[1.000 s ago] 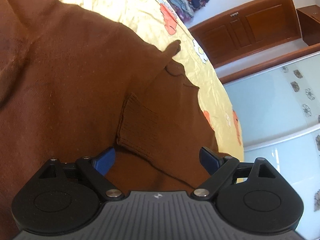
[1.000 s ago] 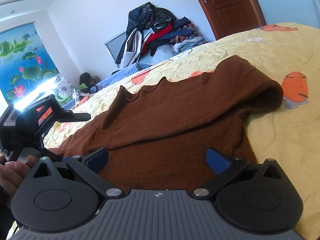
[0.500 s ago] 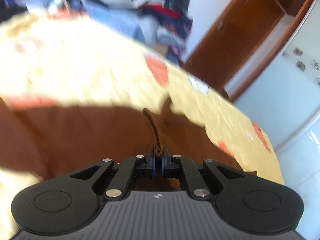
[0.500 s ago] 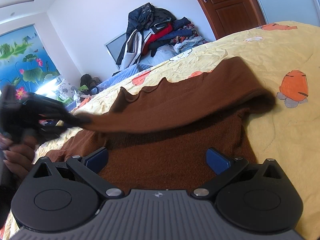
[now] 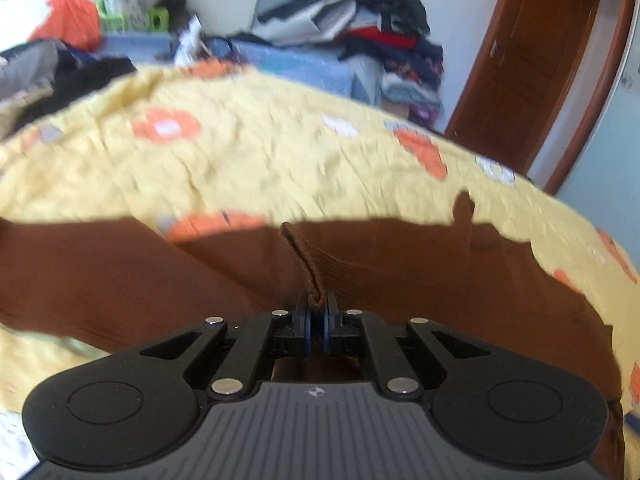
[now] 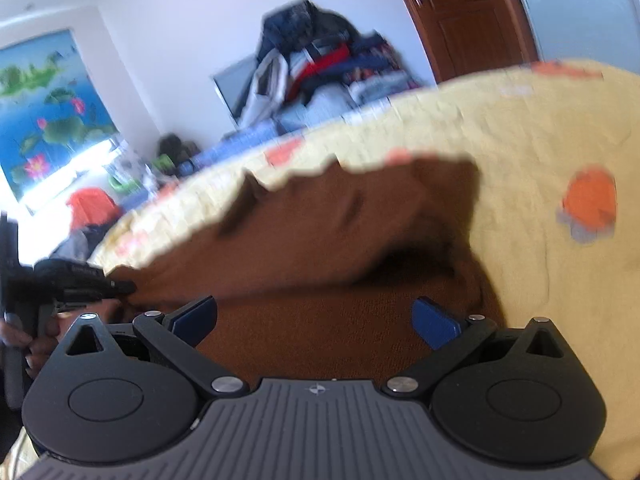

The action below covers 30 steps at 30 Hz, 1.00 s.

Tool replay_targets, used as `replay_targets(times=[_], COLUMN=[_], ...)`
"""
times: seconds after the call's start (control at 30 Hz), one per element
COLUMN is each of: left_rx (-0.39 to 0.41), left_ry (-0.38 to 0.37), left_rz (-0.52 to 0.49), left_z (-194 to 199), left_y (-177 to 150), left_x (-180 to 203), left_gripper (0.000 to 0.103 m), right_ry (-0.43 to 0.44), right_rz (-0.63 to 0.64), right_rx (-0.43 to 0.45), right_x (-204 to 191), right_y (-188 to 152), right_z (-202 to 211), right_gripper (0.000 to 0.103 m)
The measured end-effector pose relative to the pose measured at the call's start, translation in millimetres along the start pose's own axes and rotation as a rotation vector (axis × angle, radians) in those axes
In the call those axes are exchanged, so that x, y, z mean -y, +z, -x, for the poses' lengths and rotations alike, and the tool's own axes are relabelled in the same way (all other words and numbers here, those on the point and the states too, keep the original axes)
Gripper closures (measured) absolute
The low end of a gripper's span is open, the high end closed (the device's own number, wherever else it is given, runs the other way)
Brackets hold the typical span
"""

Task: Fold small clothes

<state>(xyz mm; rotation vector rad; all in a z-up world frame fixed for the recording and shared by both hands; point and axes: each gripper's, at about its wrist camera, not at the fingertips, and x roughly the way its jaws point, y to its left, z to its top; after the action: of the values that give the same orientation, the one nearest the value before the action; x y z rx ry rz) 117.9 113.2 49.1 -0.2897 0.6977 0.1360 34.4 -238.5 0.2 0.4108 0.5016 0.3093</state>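
A brown knit sweater (image 5: 120, 272) lies on the yellow flowered bedspread (image 5: 260, 160). My left gripper (image 5: 318, 304) is shut on the ribbed cuff (image 5: 300, 252) of its sleeve, which runs up and away from the pads. In the right wrist view the same sweater (image 6: 340, 232) has that sleeve lifted and stretched to the left, where the left gripper (image 6: 116, 288) pinches it in a person's hand. My right gripper (image 6: 314, 318) hovers open over the sweater's near part, nothing between its blue pads.
A heap of clothes (image 5: 360, 36) sits against the white wall beyond the bed. A wooden door (image 5: 548, 72) stands at the right. An orange item (image 5: 68, 20) and clutter lie at the far left, by a lotus picture (image 6: 44, 112).
My left gripper shut on the sleeve cuff, then lifted and swung up so it looks across the bed. The sleeve now hangs stretched above the sweater. The right gripper rose slightly and stays open.
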Motion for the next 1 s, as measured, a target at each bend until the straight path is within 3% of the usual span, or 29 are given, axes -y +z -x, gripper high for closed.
replay_targets(times=[0.07, 0.13, 0.23, 0.33, 0.47, 0.6, 0.77, 0.83, 0.87, 0.9, 0.97, 1.0], left_rx=[0.028, 0.001, -0.123, -0.103, -0.026, -0.028, -0.028, -0.033, -0.031, -0.021, 0.041, 0.083], left_ry=[0.039, 0.027, 0.018, 0.043, -0.029, -0.094, -0.09, -0.067, -0.06, -0.048, -0.004, 0.028], left_rz=[-0.002, 0.0, -0.017, 0.001, 0.052, 0.034, 0.104, 0.159, 0.189, 0.219, 0.278, 0.307], left_z=[3, 0, -23, -22, -3, -6, -10, -7, -4, 2, 21, 32], left_y=[6, 8, 4, -6, -14, -19, -19, -16, -16, -16, -20, -22], left_x=[-4, -7, -1, -2, -7, 1, -6, -21, -32, -44, -73, -89], left_gripper=[0.098, 0.098, 0.097, 0.096, 0.095, 0.093, 0.092, 0.084, 0.069, 0.046, 0.017, 0.015], right_ry=[0.012, -0.028, -0.088, -0.074, -0.109, -0.157, -0.221, -0.237, -0.243, -0.245, -0.245, -0.244], right_rz=[-0.005, -0.007, -0.066, -0.105, -0.018, 0.144, 0.248, 0.27, 0.277, 0.28, 0.28, 0.278], right_rx=[0.05, 0.06, 0.011, -0.081, -0.182, -0.129, -0.158, -0.164, -0.167, -0.167, -0.167, -0.166], right_x=[5, 14, 31, 35, 24, 13, 0, -1, -2, -2, -1, -1], right_y=[19, 39, 60, 67, 53, 29, 28, 26, 26, 25, 25, 25], right_z=[4, -5, -34, -70, -111, -117, -124, -124, -124, -124, -125, -125], right_gripper=[0.0, 0.0, 0.0, 0.0, 0.0, 0.0, 0.0, 0.0, 0.0, 0.0, 0.0, 0.0])
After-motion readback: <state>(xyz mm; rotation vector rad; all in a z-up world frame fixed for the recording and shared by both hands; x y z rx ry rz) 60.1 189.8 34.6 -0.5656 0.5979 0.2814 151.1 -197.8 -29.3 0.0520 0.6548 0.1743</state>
